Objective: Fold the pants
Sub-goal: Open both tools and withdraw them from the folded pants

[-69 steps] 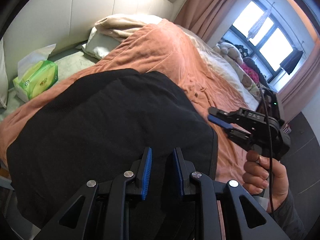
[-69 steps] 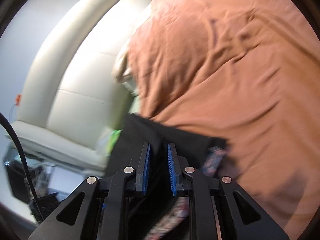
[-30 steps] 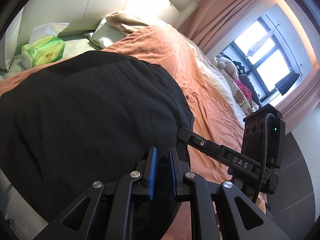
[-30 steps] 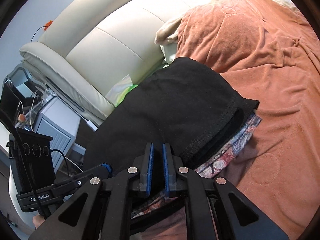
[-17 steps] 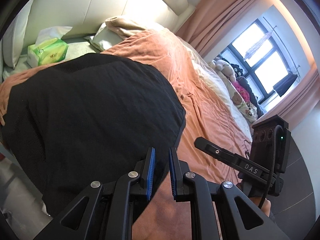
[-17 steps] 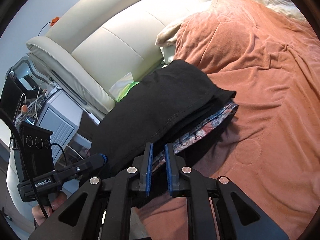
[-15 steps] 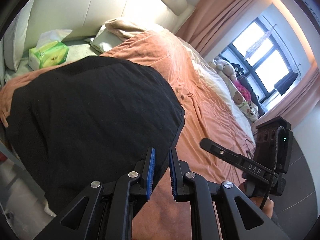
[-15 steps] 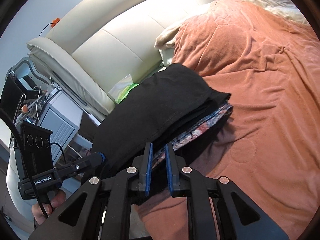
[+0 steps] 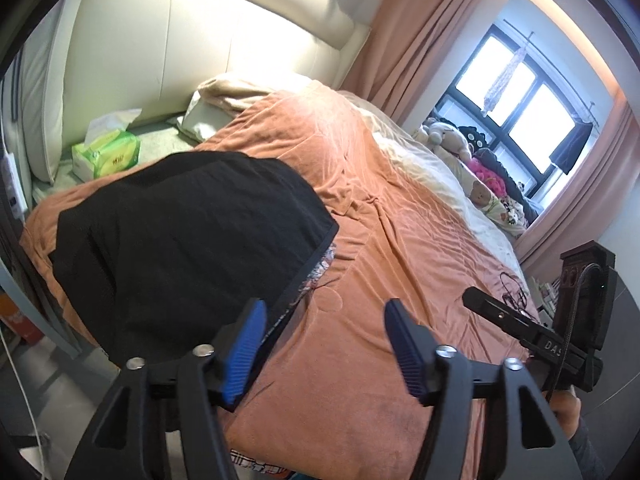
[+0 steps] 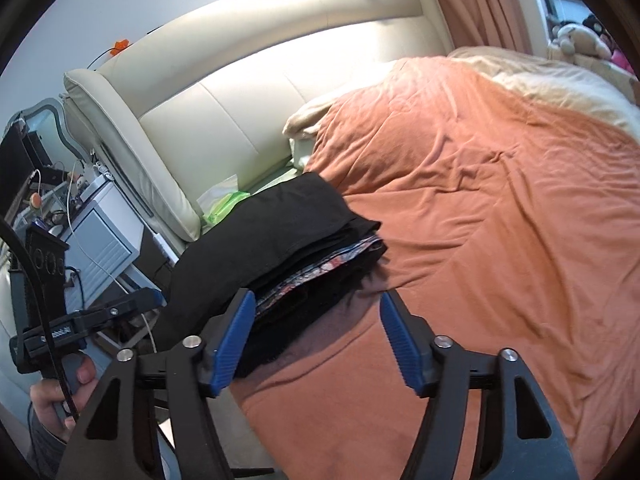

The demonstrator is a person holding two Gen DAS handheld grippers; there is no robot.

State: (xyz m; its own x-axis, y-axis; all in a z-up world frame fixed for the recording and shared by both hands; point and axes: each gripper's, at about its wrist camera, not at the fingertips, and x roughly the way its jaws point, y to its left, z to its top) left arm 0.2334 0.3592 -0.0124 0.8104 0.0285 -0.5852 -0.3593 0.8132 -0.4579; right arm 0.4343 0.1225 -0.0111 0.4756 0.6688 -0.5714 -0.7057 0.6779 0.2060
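Observation:
The black pants [image 9: 180,236] lie folded in a flat stack on the near left corner of the bed, on the orange blanket [image 9: 380,248]. A patterned layer shows at the stack's right edge [image 10: 320,272]. The pants also show in the right wrist view [image 10: 276,232]. My left gripper [image 9: 324,344] is open and empty, pulled back just off the stack's near right edge. My right gripper [image 10: 316,336] is open and empty, near the stack's near corner. The right gripper also shows in the left wrist view [image 9: 520,328], and the left gripper in the right wrist view [image 10: 100,316].
A green tissue pack [image 9: 108,156] lies by the cream headboard [image 9: 200,48]. Pillows [image 9: 224,100] lie at the bed's head. Stuffed toys [image 9: 444,136] sit by the window. A white nightstand [image 10: 100,240] with cables stands left of the bed. The blanket stretches wide to the right.
Both grippers opened from shut and let go of the pants. Both drew back from the stack, which now rests on the bed.

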